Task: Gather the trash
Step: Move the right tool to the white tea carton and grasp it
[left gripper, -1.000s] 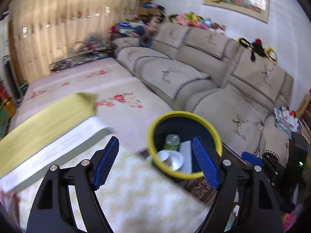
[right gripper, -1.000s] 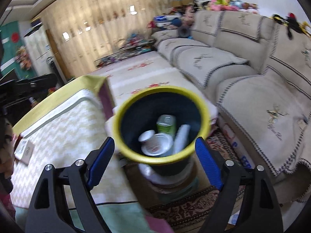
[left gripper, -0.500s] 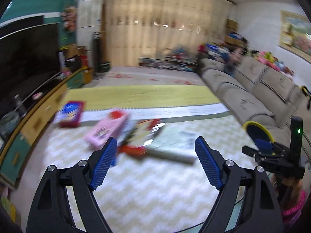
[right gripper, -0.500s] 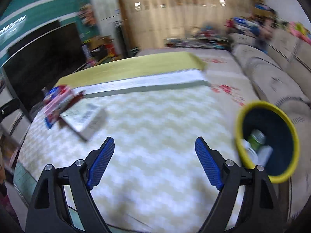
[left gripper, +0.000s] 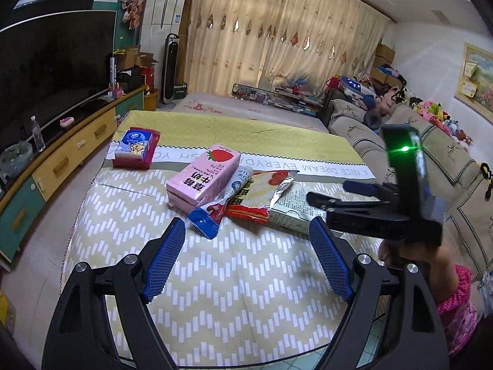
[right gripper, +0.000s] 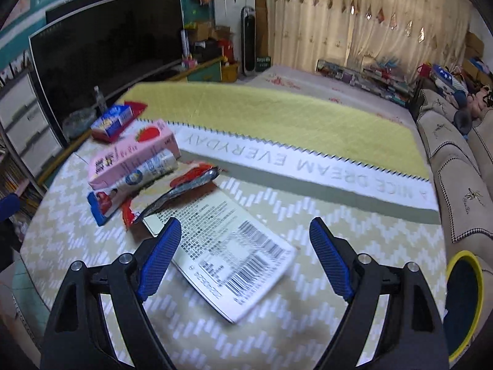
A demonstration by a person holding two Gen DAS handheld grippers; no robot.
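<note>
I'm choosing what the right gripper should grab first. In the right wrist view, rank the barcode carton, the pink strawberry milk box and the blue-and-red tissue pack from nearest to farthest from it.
1. The barcode carton, lying flat just ahead of the open right gripper.
2. The pink strawberry milk box, farther back on the left.
3. The blue-and-red tissue pack, at the far left edge.

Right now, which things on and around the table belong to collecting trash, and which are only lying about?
For the job:
- flat box with barcode
- red wrapper
- blue-tipped wrapper
- pink strawberry milk carton
- yellow-rimmed bin
- both open tongs, left, right

Lying about:
- television
- sofa
- plush toys
</note>
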